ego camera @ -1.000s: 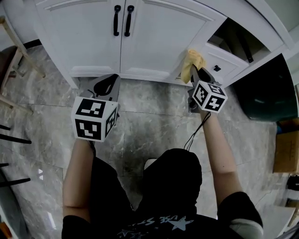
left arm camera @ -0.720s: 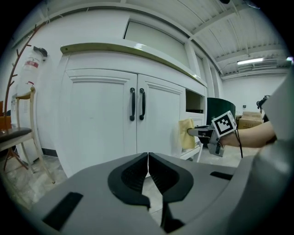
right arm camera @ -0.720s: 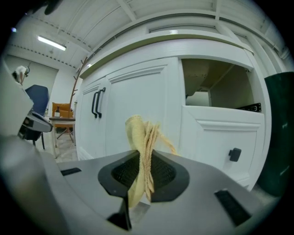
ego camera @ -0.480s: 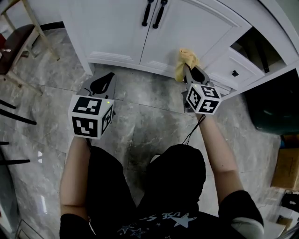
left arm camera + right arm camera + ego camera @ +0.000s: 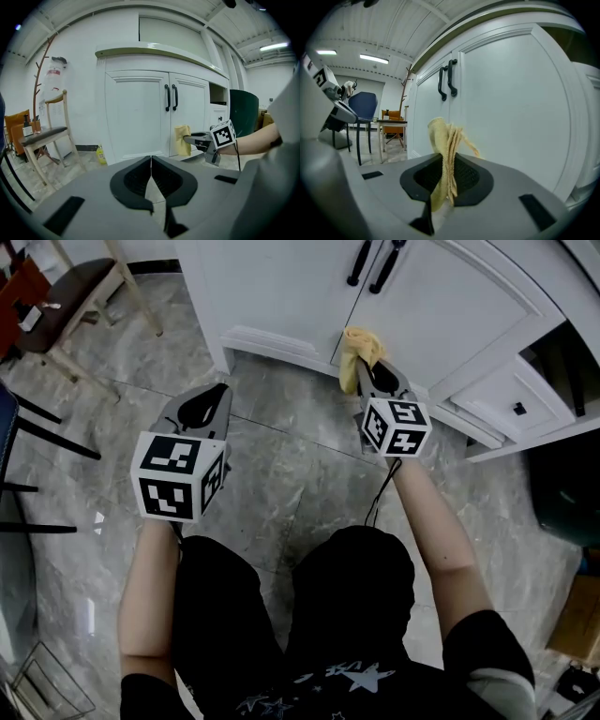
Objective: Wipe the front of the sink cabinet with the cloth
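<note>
Cloth [image 5: 445,154] between right tool [image 5: 449,187] jaws

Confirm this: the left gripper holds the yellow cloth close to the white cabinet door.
Wrong gripper. The right gripper holds the yellow cloth close to the white cabinet door; the right gripper view shows the cloth clamped in it. The left gripper is shut on nothing.

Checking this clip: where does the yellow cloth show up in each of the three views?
Head view: cloth upper centre, by the lower edge of the cabinet.
Left gripper view: cloth right of centre, mid-height.
Right gripper view: cloth at centre, clamped between the jaws.
Shared landmark: the black door handles.
</note>
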Demonstrator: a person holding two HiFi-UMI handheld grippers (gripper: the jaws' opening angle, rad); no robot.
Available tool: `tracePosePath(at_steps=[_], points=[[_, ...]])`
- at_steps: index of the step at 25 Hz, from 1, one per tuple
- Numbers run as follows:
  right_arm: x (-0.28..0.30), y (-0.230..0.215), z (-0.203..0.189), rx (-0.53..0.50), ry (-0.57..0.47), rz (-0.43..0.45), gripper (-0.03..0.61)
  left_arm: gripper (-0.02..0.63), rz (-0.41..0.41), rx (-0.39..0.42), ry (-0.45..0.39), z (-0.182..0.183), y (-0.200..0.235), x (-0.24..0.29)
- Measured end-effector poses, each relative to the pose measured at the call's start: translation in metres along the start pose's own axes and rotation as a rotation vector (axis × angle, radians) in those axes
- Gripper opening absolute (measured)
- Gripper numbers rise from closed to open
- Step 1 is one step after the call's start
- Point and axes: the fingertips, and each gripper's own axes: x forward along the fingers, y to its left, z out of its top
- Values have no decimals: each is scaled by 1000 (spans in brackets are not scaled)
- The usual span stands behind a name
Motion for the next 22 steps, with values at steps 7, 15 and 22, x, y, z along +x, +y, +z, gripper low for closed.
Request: tracePosePath(at_steps=[7, 15, 22], points=[[28, 2, -21, 3, 3, -37, 63, 23, 4, 14, 36, -10, 1, 0], [12, -34, -28, 30, -3, -106, 63, 23, -29, 35, 46, -8, -15, 19], [-27, -84, -31, 31, -2, -187, 63, 23, -140, 64, 44, 7, -67, 58]])
